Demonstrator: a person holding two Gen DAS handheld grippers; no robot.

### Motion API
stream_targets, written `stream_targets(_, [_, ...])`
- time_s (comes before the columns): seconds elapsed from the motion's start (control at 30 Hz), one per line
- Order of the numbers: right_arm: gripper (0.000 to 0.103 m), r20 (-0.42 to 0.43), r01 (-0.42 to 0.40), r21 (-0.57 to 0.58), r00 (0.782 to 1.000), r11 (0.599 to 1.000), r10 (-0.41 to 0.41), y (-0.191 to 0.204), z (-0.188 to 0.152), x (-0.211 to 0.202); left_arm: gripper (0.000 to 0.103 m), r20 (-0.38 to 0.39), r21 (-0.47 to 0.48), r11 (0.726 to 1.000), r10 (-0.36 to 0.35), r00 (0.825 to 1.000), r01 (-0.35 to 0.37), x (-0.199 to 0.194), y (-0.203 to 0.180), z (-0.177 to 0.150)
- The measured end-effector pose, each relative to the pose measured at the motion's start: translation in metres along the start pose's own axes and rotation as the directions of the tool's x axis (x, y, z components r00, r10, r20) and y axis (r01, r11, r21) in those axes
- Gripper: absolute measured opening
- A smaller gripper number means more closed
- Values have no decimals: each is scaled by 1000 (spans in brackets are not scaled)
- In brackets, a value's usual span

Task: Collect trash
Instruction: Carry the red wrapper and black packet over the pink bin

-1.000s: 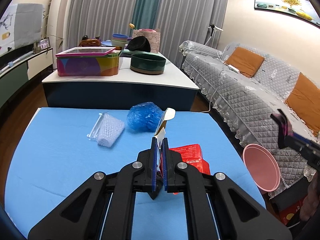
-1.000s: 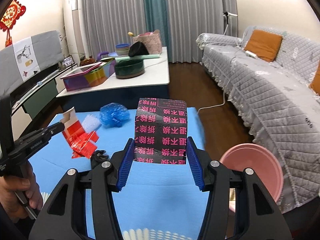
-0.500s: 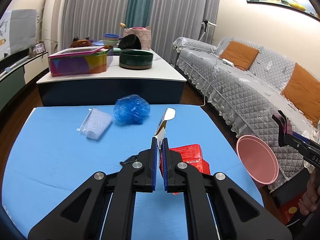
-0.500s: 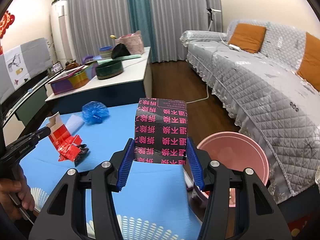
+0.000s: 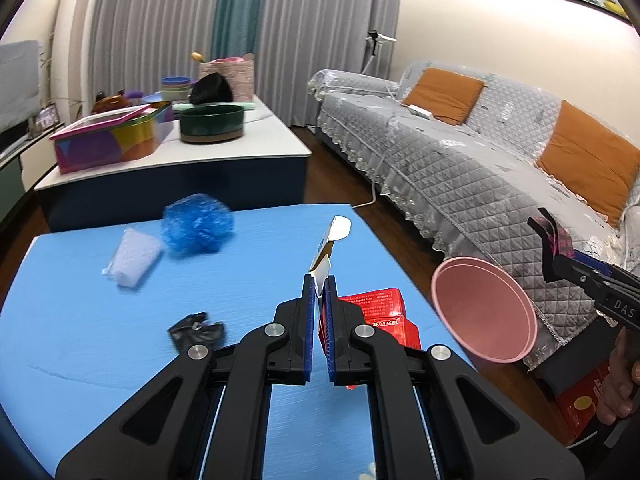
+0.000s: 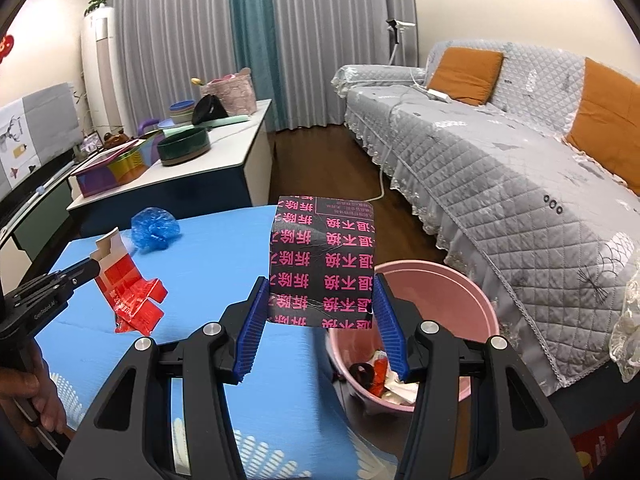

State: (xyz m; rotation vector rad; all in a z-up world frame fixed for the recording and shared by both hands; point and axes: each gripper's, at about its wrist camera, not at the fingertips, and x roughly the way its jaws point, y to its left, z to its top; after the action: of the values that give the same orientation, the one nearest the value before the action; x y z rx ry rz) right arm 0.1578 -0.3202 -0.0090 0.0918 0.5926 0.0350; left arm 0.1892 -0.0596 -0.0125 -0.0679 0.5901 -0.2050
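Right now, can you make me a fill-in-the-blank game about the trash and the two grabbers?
1. The right gripper holds a black box with ____ writing.
2. The left gripper pinches a flattened ____ carton.
3. The bin beside the blue table is ____.
4. The crumpled bag lying on the table is ____.

Missing words: pink; red; pink; blue

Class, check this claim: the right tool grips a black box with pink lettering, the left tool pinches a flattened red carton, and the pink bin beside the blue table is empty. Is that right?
Not quite. The pink bin is not empty: the right wrist view shows red and white scraps lying in its bottom. The rest stands: the right tool grips the black box with pink lettering, and the left tool pinches the flattened red carton, beside the blue table.
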Motion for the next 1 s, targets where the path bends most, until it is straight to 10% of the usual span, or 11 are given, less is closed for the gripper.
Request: stream_targets(1.0, [52,-31,110,161,994,981,-107,-95,7,20,5,-28,105,983,-147,989,149,48,-108,31])
